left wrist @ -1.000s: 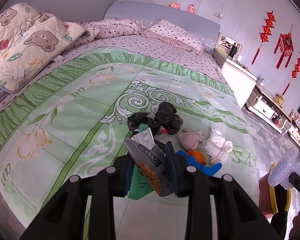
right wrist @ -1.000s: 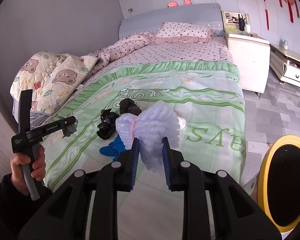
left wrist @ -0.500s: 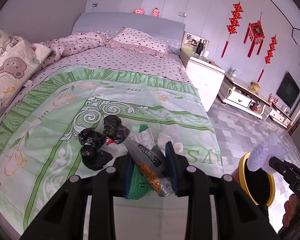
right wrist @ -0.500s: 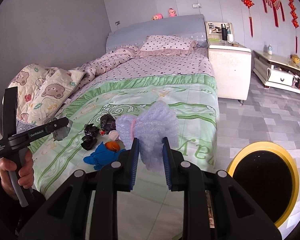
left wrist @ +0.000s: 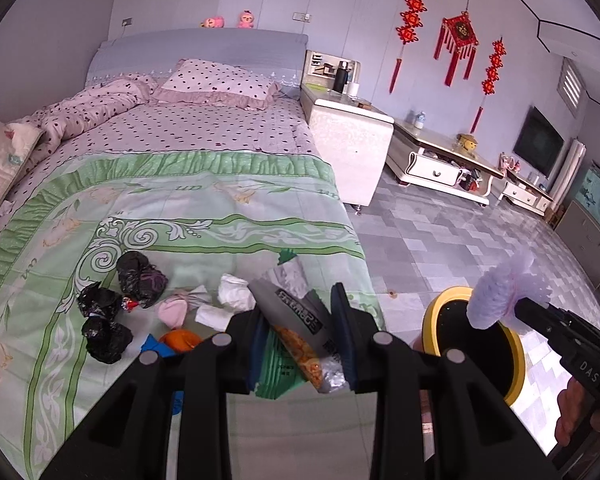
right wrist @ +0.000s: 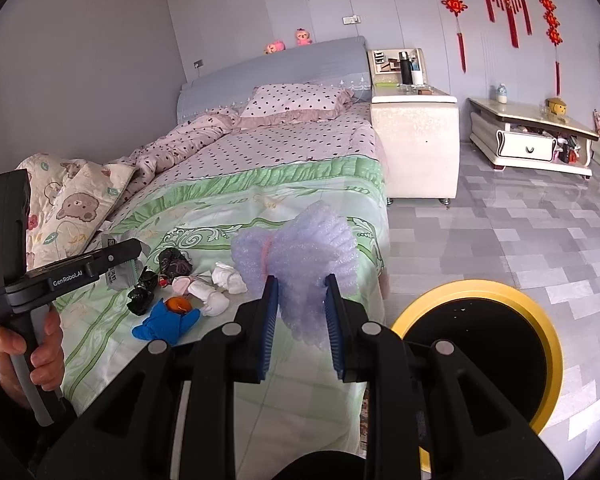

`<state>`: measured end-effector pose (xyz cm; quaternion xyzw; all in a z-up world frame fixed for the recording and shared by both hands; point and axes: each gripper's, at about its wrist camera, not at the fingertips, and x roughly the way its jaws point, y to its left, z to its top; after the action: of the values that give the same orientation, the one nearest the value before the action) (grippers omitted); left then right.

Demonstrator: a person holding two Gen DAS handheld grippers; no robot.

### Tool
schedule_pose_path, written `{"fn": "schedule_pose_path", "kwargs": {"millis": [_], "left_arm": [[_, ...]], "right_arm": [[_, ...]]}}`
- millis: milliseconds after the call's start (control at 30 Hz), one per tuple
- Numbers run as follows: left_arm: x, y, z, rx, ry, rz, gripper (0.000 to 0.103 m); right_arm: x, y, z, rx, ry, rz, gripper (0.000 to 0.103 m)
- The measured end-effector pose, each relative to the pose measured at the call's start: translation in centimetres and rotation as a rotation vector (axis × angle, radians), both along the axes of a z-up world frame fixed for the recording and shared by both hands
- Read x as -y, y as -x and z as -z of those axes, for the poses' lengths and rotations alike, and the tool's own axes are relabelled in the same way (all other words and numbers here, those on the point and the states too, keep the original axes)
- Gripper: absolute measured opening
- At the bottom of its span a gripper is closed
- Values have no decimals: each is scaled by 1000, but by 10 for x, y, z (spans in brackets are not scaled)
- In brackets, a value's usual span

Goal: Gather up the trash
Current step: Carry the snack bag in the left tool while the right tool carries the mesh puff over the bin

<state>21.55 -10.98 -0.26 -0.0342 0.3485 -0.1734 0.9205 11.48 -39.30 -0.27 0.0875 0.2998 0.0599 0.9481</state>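
I have a grey snack wrapper (left wrist: 300, 312) pinched in my left gripper (left wrist: 300, 344), tilted, with orange snacks printed on its lower part and a green packet (left wrist: 278, 372) beside it. My right gripper (right wrist: 300, 312) clamps a crumpled wad of pale purple foam wrap (right wrist: 304, 248), held near the yellow-rimmed bin (right wrist: 480, 344), which stands open on the floor by the bed's foot corner. On the green bedspread (left wrist: 180, 208), near its foot edge, lie three knotted black bags (left wrist: 140, 276), white tissues (left wrist: 236, 292), a pink lump (left wrist: 172, 312), an orange piece (left wrist: 180, 338) and a blue scrap (right wrist: 166, 320), clustered close together.
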Motion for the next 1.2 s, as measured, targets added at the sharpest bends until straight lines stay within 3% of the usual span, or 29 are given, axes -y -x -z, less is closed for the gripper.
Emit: {"fn": "schedule_pose_path", "kwargs": {"millis": [700,1200], "left_arm": [[169,-3,18,-41,-38,265,29],[245,-5,64,-157,-54,337,29]], "right_arm": [[121,26,15,-26,1,195,23],[186,25,47,-70,-47,296,23]]}}
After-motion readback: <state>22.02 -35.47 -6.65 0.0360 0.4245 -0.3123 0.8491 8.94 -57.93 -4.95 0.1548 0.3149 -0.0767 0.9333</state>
